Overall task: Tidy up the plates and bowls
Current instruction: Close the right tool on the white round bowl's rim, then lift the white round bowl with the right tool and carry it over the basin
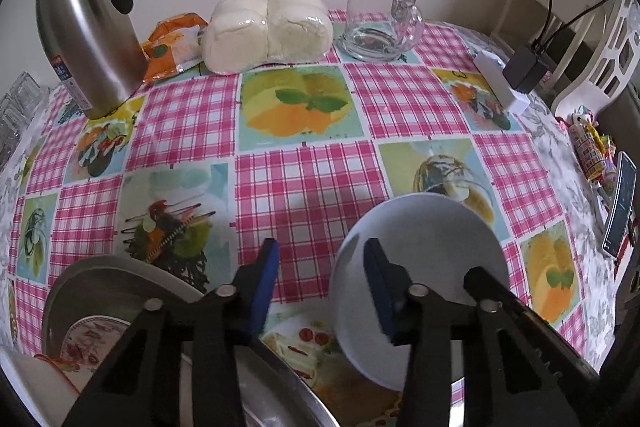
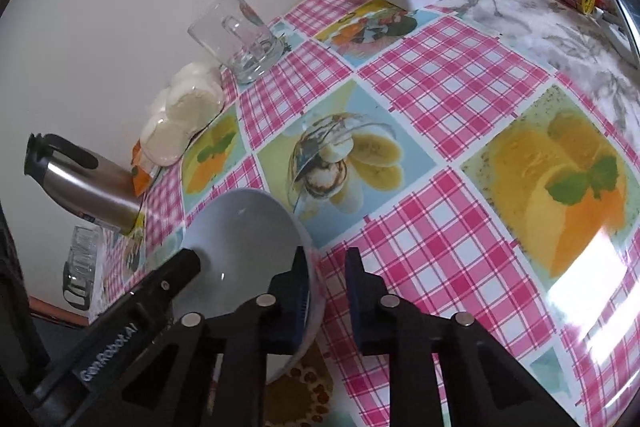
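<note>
Pointing both grippers steeply down at the table (image 1: 304,163), one on each side of the white bowl (image 1: 432,239).

Right gripper (image 2: 326,283): jaws nearly closed, clamped on the bowl's near wall. One blue pad is inside the bowl and the other outside, with the rim between them. The bowl looks tipped towards the wall rather than sitting flat.

Left gripper (image 1: 322,267): partly open, not gripping. One pad is inside the bowl. The other is outside, with a strip of tablecloth showing between it and the rim, so there is no pinch on that side.

Edges:
- A stack of plates (image 1: 120,291) sits just beside my left outer finger at lower left, with a floral one on the metal one.
- The right gripper's finger crosses the bowl's other side in the left view.

Room:
- Open checked cloth runs ahead of the bowl.
- Along the back wall, well apart from it, stand the steel flask (image 1: 88,35), wrapped buns (image 1: 268,31) and glass mug (image 1: 380,15).
- The power strip (image 1: 504,83) and phone (image 1: 620,203) are towards the right edge.
</note>
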The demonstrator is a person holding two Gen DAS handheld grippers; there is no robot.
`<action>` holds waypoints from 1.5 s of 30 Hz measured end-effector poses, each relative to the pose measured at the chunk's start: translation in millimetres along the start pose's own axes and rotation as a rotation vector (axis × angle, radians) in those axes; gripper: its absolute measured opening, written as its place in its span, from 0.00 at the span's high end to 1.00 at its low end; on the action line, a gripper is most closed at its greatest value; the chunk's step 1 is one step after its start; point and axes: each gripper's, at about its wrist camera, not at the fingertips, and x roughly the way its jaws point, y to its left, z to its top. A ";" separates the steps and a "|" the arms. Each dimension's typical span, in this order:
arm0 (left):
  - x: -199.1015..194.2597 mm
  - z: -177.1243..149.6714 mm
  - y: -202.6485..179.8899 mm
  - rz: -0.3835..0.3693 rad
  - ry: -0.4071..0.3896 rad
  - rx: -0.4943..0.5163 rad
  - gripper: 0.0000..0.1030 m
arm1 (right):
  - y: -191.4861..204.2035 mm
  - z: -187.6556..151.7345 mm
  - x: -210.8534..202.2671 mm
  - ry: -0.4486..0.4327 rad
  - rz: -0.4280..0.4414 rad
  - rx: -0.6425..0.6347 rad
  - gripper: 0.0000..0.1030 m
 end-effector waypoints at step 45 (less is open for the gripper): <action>-171.6 -20.8 91.7 -0.081 -0.252 -0.123 0.82 | 135.4 -46.1 -110.1 -0.087 0.208 -0.225 0.87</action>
